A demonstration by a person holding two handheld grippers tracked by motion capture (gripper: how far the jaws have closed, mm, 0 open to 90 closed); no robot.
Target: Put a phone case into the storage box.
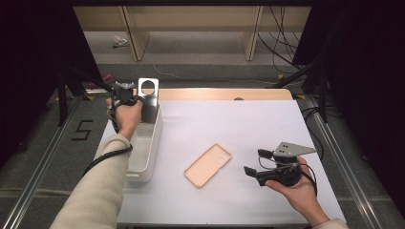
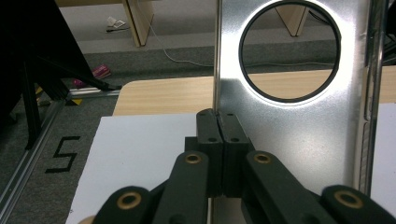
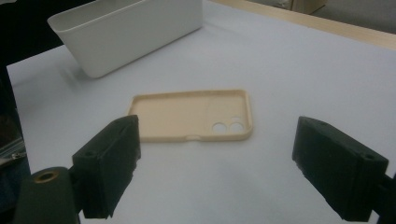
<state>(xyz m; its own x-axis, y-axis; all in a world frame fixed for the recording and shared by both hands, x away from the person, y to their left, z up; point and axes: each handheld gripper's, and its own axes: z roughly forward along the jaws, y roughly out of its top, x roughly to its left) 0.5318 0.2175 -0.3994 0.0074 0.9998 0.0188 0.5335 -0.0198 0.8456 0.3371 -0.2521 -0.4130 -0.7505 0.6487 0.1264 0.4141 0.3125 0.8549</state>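
1. Left hand-held gripper (image 1: 128,90) is up at the far left corner of the surface (image 1: 248,124), and in the left gripper view its black jaws are pressed together on the edge of a metal plate (image 2: 289,126).
2. That plate stands upright, a big round hole cut through its upper part, its foot down at the far end of the white bin (image 1: 143,152).
3. The bin runs along the left edge of the surface, long side pointing away from the person.
4. Right hand-held gripper (image 1: 253,162) hovers near the right front corner, jaws spread wide with nothing between them.
5. A tan phone case (image 1: 207,165) lies flat, open side up, mid-surface toward the front edge, just beyond those open jaws; two small camera holes show in the right gripper view.
6. Readable writing: a black "5" (image 1: 82,130) marked on the floor off the left edge.
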